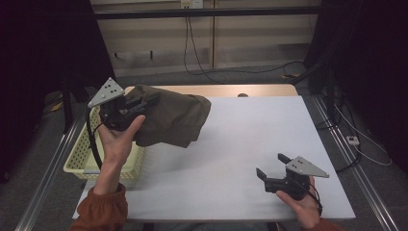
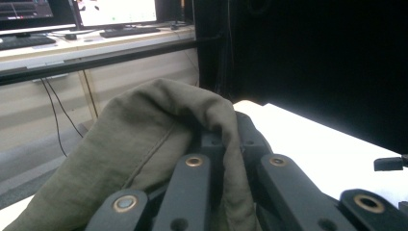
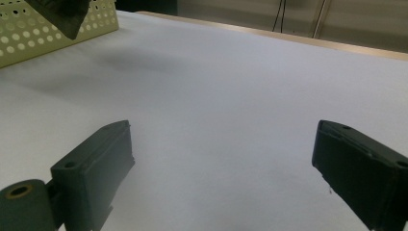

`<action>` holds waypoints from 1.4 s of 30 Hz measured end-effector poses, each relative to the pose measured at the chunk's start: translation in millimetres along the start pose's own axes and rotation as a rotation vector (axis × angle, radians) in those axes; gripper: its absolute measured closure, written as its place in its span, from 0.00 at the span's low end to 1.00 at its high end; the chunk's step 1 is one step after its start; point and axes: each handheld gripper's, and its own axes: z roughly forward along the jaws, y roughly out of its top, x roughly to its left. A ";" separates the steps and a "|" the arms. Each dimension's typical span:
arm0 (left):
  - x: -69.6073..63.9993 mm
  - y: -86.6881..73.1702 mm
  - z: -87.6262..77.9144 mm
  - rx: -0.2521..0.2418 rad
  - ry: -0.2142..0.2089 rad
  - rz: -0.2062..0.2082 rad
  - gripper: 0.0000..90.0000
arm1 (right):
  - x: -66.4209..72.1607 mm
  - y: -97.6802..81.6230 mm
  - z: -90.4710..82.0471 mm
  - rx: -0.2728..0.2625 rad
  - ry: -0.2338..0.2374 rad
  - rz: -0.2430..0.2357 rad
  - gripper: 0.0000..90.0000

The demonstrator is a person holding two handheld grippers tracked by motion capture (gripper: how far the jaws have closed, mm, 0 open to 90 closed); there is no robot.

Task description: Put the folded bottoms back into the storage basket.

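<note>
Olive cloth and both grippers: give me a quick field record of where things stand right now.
cloth: olive garment, lifted, hanging over table's left part
left gripper: shut on the garment, held above the basket edge
right gripper: open, empty, low over the table near the front right
basket: pale yellow perforated basket, at table's left edge
table: white surface

Dim room, dark curtains [image 1: 43, 43] at both sides. Beige wall panels [image 1: 240, 33] behind white-covered table [image 1: 250, 130], black cables [image 1: 202, 67] hanging down onto grey floor [image 1: 48, 159]. Metal rails [image 1: 356, 163] along table sides. Lit monitors [image 2: 115, 9] and keyboard [image 2: 127, 32] on desk beyond.
</note>
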 end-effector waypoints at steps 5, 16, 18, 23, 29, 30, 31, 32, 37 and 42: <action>0.9 1.7 -6.2 -0.009 0.022 0.019 0.96 | 0.4 0.3 -0.9 -0.003 -0.001 0.001 0.08; 8.7 7.7 -26.0 -0.039 0.053 0.029 0.96 | 0.6 0.3 -1.0 -0.001 -0.002 -0.002 0.08; 11.3 8.9 -29.9 -0.046 0.054 0.028 0.96 | 0.3 0.3 -1.1 -0.003 -0.004 0.000 0.08; 16.2 9.9 -37.9 -0.054 0.069 0.023 0.96 | 0.3 0.2 -1.1 -0.002 -0.004 -0.001 0.08; 19.1 11.9 -46.4 -0.070 0.080 0.020 0.96 | 0.3 0.2 -1.3 -0.002 -0.005 -0.002 0.08; 19.6 12.5 -48.3 -0.071 0.083 0.024 0.96 | 0.3 0.2 -1.3 -0.003 -0.004 -0.002 0.08; 20.0 13.0 -50.2 -0.072 0.085 0.025 0.96 | 0.2 0.2 -1.2 -0.003 -0.003 -0.002 0.08; 20.6 13.4 -51.8 -0.077 0.087 0.028 0.96 | 0.3 0.2 -1.2 -0.002 -0.004 -0.002 0.08; 21.8 13.7 -58.1 -0.084 0.096 0.024 0.96 | 0.4 0.3 -1.4 -0.002 -0.003 -0.002 0.08; 23.5 13.4 -63.2 -0.090 0.107 0.016 0.96 | 0.4 0.2 -1.4 -0.002 -0.002 -0.001 0.08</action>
